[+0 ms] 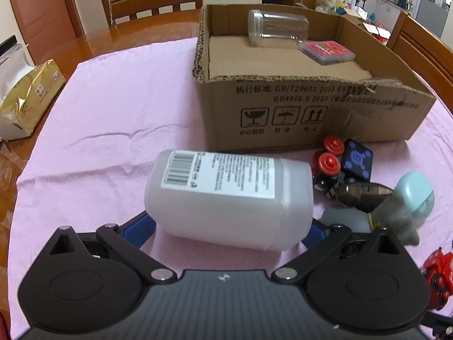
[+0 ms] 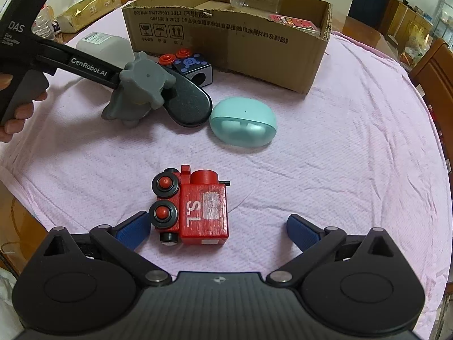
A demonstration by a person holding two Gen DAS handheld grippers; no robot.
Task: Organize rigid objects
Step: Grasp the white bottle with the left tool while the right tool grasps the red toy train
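I am bracketing the white bottle [image 1: 226, 198] with my left hand-held gripper [image 1: 226, 226], spread wide, while my right hand-held gripper [image 2: 218, 229], also wide, is lining up the red train [image 2: 195, 206] for the box [image 2: 226, 42].

From my left view the bottle [image 1: 229, 198] covers both tong tips, so I can't judge contact. The red train [image 1: 437, 277] is cut by the right edge. The grey figure [image 1: 396, 215] is blurred. Box [image 1: 311, 113] print is partly unreadable.
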